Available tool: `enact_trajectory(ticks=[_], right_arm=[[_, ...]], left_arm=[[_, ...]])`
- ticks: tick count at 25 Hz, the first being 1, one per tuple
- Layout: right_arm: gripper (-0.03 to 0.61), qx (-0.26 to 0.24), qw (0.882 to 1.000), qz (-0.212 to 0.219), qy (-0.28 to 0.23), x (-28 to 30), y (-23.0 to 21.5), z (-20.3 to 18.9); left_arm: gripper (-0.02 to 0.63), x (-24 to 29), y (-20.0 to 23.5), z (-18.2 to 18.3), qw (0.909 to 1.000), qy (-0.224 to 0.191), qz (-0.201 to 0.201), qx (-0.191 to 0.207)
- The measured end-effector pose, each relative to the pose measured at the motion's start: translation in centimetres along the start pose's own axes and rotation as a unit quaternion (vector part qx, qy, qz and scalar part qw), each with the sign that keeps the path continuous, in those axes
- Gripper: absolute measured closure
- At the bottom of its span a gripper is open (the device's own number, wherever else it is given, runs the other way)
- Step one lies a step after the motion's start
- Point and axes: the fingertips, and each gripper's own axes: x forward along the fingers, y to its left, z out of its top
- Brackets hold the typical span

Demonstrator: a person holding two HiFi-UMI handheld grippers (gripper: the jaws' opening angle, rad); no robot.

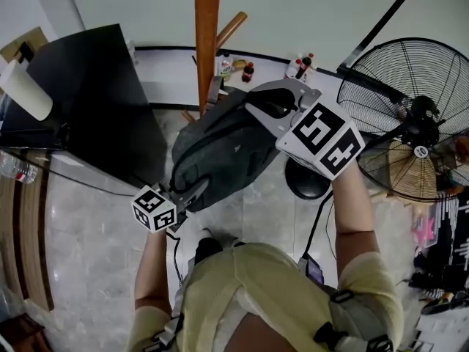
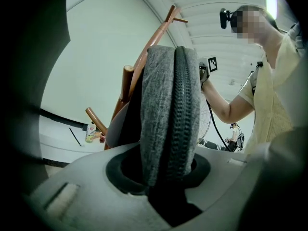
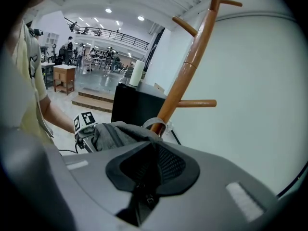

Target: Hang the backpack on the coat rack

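While the person faces the wooden coat rack, the grey backpack is held off the floor just in front of its pole. The left gripper pinches the bag's zippered edge at the end away from the rack. The right gripper is clamped on dark mesh nearest the rack.

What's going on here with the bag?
A person is holding a grey backpack up with both grippers. The left gripper is clamped on its zippered edge and the right gripper on its top end. The bag is right beside the wooden coat rack, but its carry loop is not over a peg yet.
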Motion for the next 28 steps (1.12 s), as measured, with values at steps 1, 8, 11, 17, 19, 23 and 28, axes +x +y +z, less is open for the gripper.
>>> enact_trajectory(ticks=[1, 8, 11, 17, 19, 23, 28], right_arm=[[0.534, 0.002, 1.0, -0.004, -0.001, 0.0, 0.0, -0.1], [0.532, 0.016, 0.999, -0.046, -0.011, 0.1, -0.1, -0.4], [0.531, 0.016, 0.997, -0.066, -0.026, 0.1, 0.0, -0.3], [0.529, 0.012, 0.994, -0.102, -0.041, -0.3, 0.0, -0.4], [0.526, 0.02, 0.993, -0.106, -0.049, -0.3, -0.1, -0.5], [0.525, 0.024, 0.991, -0.12, -0.055, -0.5, -0.2, -0.8], [0.521, 0.024, 0.989, -0.132, -0.065, -0.7, -0.4, -0.9]], left_arm=[[0.488, 0.1, 0.3, 0.0, 1.0, -0.001, 0.003, 0.007], [0.456, 0.3, 1.7, -0.1, 0.9989, -0.015, 0.006, 0.045], [0.441, 0.4, 2.0, -0.1, 0.9987, -0.024, -0.004, 0.045], [0.413, 0.4, 2.7, 0.2, 0.9979, -0.02, 0.004, 0.061], [0.395, 0.2, 2.9, 0.3, 0.9976, -0.024, 0.013, 0.064], [0.373, -0.8, 3.4, 0.6, 0.9968, -0.031, 0.03, 0.068], [0.364, -2.6, 3.7, 1.3, 0.9951, -0.031, 0.048, 0.081]])
